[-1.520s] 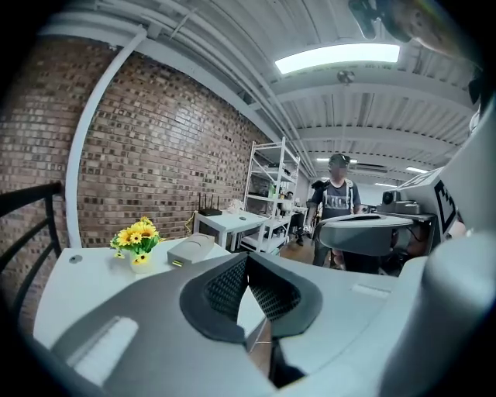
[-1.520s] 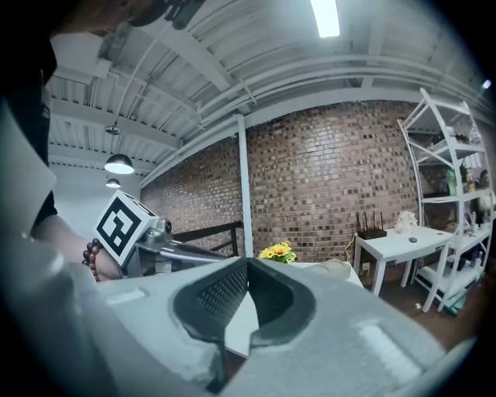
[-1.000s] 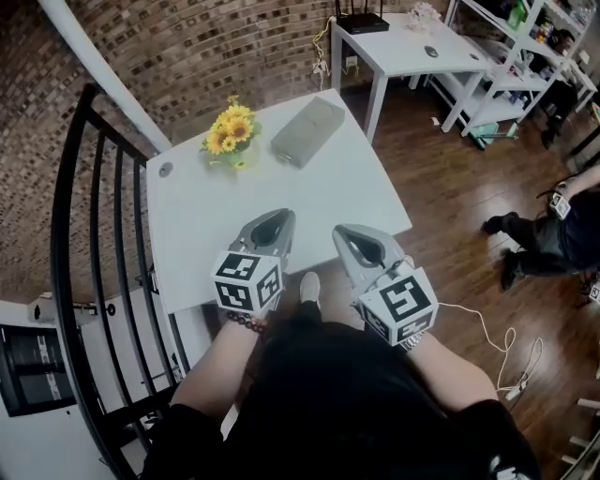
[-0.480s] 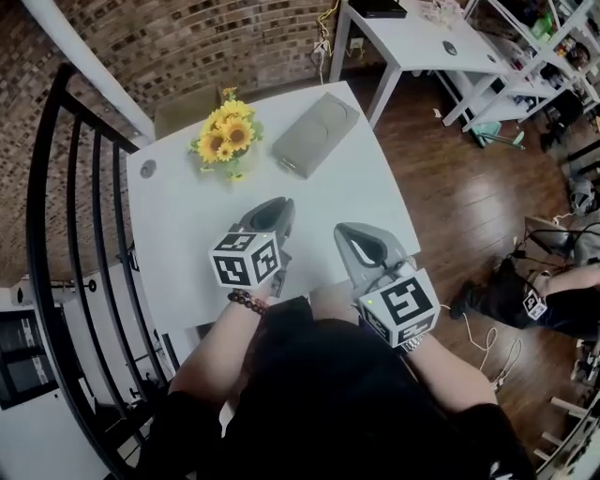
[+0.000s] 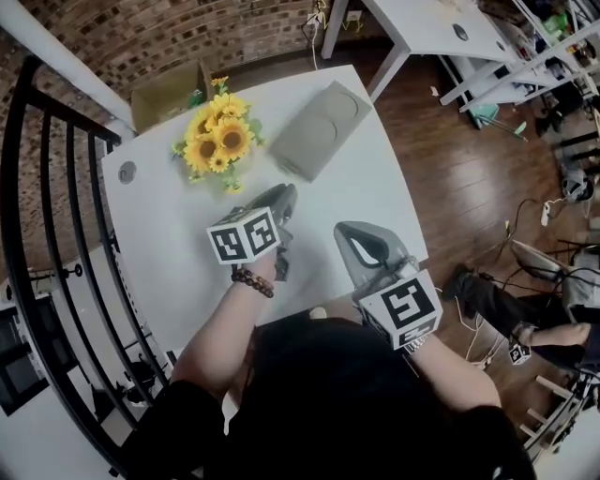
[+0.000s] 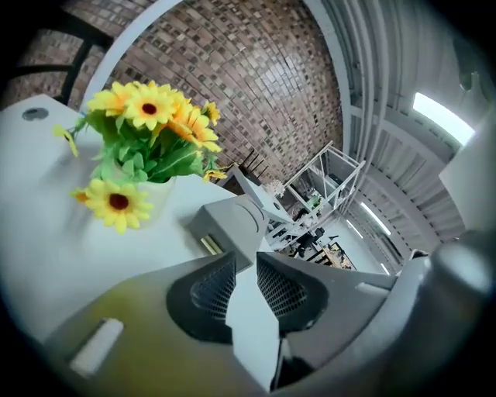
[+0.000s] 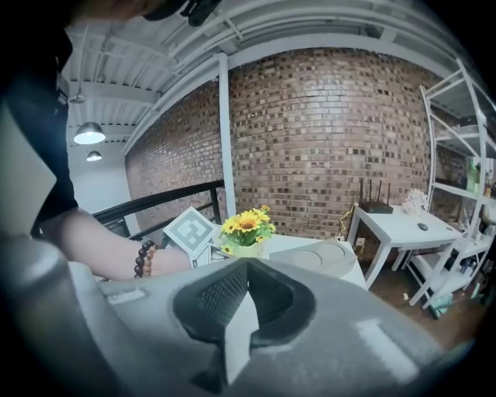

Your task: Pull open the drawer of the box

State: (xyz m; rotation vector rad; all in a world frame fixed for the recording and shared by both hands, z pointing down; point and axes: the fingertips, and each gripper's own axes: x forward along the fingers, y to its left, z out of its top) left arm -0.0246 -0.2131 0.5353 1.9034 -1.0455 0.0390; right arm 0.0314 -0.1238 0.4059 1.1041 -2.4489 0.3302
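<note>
Black railing (image 5: 56, 234) at far left, close along the left edge of the white table (image 5: 159, 253). Bare tabletop from there to the near edge, free on that side.

One bunch of sunflowers (image 5: 214, 141) in one pale pot (image 7: 246, 250), near the back left corner.

Left gripper (image 5: 279, 195) over the middle of the table, jaws a narrow slit apart with nothing between them. Points toward the box (image 5: 322, 127) and hangs short of it, bare table between.

One grey box, lying flat on the back right part of the table, just right of the flowers and apart from them, far end near the back edge. Drawer (image 6: 208, 233) flush in the near end face, a pale strip low on it.

Right gripper (image 5: 354, 234) above the front right edge, tips pressed together, holding nothing.

Two grippers in all, one marker cube (image 5: 244, 236) on each.

Open wooden floor (image 5: 450, 169) past the right edge. One second white table (image 5: 422, 23) behind at upper right.
</note>
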